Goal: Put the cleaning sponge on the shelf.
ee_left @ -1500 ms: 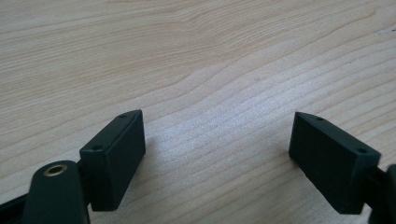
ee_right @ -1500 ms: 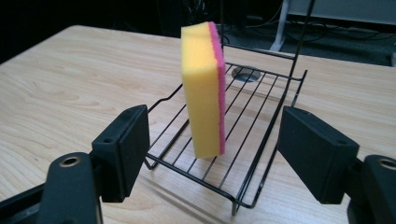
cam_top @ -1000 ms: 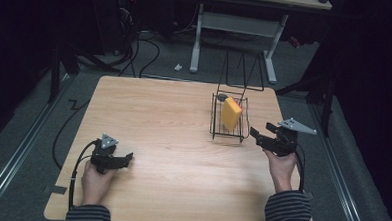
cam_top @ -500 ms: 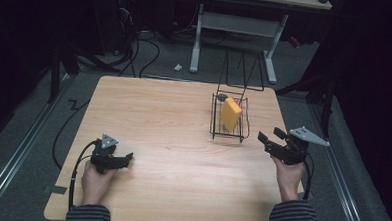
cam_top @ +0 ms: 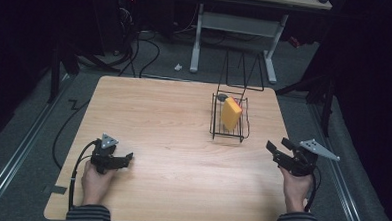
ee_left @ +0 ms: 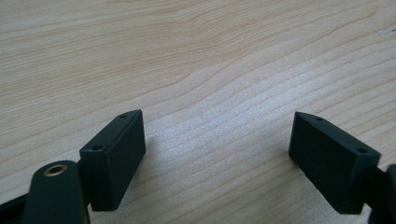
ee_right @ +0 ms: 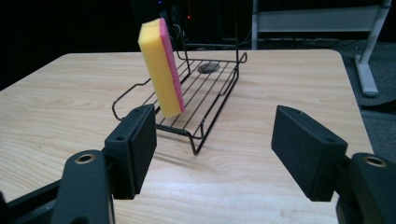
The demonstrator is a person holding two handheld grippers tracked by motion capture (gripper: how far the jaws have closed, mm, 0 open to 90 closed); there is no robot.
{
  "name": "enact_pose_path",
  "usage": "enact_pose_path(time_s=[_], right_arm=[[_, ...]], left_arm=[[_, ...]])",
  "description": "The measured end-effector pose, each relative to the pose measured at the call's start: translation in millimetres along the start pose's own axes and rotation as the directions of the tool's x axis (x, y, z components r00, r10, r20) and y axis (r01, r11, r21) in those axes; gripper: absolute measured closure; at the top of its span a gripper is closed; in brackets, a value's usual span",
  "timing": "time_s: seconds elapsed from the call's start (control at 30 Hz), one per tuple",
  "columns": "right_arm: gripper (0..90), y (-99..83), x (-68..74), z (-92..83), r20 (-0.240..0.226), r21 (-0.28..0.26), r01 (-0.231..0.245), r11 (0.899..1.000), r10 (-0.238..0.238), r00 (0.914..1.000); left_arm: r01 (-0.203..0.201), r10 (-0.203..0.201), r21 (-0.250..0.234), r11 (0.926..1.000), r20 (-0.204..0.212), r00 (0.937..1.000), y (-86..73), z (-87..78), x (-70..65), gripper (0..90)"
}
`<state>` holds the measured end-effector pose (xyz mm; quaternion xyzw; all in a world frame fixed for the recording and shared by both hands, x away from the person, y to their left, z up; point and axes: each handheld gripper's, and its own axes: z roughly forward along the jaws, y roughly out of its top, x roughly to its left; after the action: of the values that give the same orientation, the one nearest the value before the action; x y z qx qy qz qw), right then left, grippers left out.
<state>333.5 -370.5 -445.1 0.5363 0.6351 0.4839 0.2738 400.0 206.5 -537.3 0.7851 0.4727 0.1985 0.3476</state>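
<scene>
Two grippers, both empty. My right gripper (cam_top: 282, 151) is nearer the yellow-and-pink sponge (cam_top: 231, 113), which stands upright on end in the wire rack (cam_top: 216, 126) on the counter (cam_top: 172, 139), ahead and left of its jaws; these gape, having just narrowed slightly. My left gripper (cam_top: 123, 160) rests released, well apart.

The counter (cam_top: 173, 119) is light wood, smooth, with wavy grain lines. The rack (ee_right: 196, 88) is thin black metal wire, and the sponge (ee_right: 161, 65) looks soft, yellow foam with a pink side. Each tool (ee_right: 212, 135) looks like matt black plastic.
</scene>
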Motion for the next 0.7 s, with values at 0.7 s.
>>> enact_pose_path(time_s=[0.7], right_arm=[[32.9,-24.5,-1.2,16.0,-0.005,0.041,-0.027,0.999,0.027,0.9996]], left_arm=[[0.000,0.000,0.000,1.0000,0.000,1.0000,0.0,0.0,0.0,19.1]])
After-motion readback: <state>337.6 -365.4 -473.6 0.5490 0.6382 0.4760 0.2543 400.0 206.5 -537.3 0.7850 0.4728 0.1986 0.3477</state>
